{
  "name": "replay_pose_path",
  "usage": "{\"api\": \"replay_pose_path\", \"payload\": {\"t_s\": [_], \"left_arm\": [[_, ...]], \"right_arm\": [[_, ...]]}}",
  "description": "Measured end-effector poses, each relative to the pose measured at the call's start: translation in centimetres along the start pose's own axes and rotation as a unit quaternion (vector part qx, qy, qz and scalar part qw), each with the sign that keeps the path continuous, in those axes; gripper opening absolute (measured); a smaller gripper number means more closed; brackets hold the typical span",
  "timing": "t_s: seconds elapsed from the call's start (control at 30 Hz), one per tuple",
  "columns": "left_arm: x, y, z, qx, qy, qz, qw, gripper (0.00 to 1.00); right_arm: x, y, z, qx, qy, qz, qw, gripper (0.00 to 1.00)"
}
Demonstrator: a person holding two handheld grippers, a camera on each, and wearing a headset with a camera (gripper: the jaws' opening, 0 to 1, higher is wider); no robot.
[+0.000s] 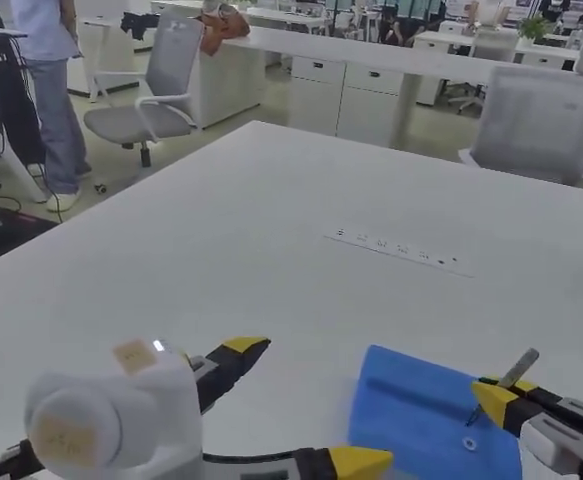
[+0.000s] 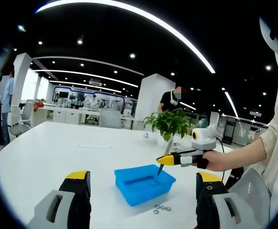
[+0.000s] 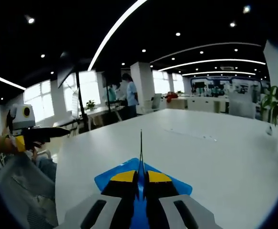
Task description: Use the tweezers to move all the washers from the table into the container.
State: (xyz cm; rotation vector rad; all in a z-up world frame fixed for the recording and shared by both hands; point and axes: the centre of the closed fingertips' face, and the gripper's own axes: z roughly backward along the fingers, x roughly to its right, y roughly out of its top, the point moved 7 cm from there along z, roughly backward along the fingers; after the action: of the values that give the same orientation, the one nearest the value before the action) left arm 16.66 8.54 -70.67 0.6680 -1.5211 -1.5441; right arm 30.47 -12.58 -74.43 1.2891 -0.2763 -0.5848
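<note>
A blue container [image 1: 416, 415] [image 2: 138, 188] [image 3: 179, 183] sits on the white table [image 1: 271, 230]. One washer [image 1: 470, 443] [image 2: 153, 182] lies inside it. Three washers [image 2: 161, 208] lie on the table just in front of the container. My right gripper [image 1: 499, 400] [image 3: 139, 179] [image 2: 169, 159] is shut on thin metal tweezers [image 1: 517, 369] [image 2: 164, 153] [image 3: 140, 148], whose tip hangs over the container's right side. My left gripper [image 1: 306, 405] [image 2: 143, 176] [image 3: 38, 133] stands open to the left of the container, with nothing between its jaws.
A row of sockets [image 1: 396, 247] is set into the table's middle. Grey office chairs [image 1: 156, 90] [image 1: 536, 120] stand around the far edges. A person [image 1: 46, 70] stands at the far left. A potted plant [image 2: 169, 121] sits at the table's end.
</note>
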Motion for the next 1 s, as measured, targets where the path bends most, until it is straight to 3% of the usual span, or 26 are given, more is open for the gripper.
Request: {"api": "replay_pose_path", "payload": {"t_s": [0.17, 0.5, 0.87, 1.0], "left_arm": [[0.0, 0.0, 0.0, 0.001, -0.001, 0.0, 1.0, 0.93], [-0.1, 0.0, 0.1, 0.001, 0.0, 0.002, 1.0, 0.93], [0.0, 0.0, 0.1, -0.001, -0.001, 0.002, 1.0, 0.93], [-0.1, 0.0, 0.1, 0.0, 0.0, 0.004, 1.0, 0.92]], "right_arm": [[-1.8, 0.5, 0.7, 0.005, 0.012, 0.004, 0.9999, 0.04], [-4.2, -1.0, 2.0, -0.003, 0.041, -0.013, 0.9991, 0.04], [-5.5, -5.3, 1.2, -0.043, 0.068, -0.087, 0.993, 0.04], [-5.8, -6.1, 1.0, -0.054, 0.067, -0.086, 0.9925, 0.04]]}}
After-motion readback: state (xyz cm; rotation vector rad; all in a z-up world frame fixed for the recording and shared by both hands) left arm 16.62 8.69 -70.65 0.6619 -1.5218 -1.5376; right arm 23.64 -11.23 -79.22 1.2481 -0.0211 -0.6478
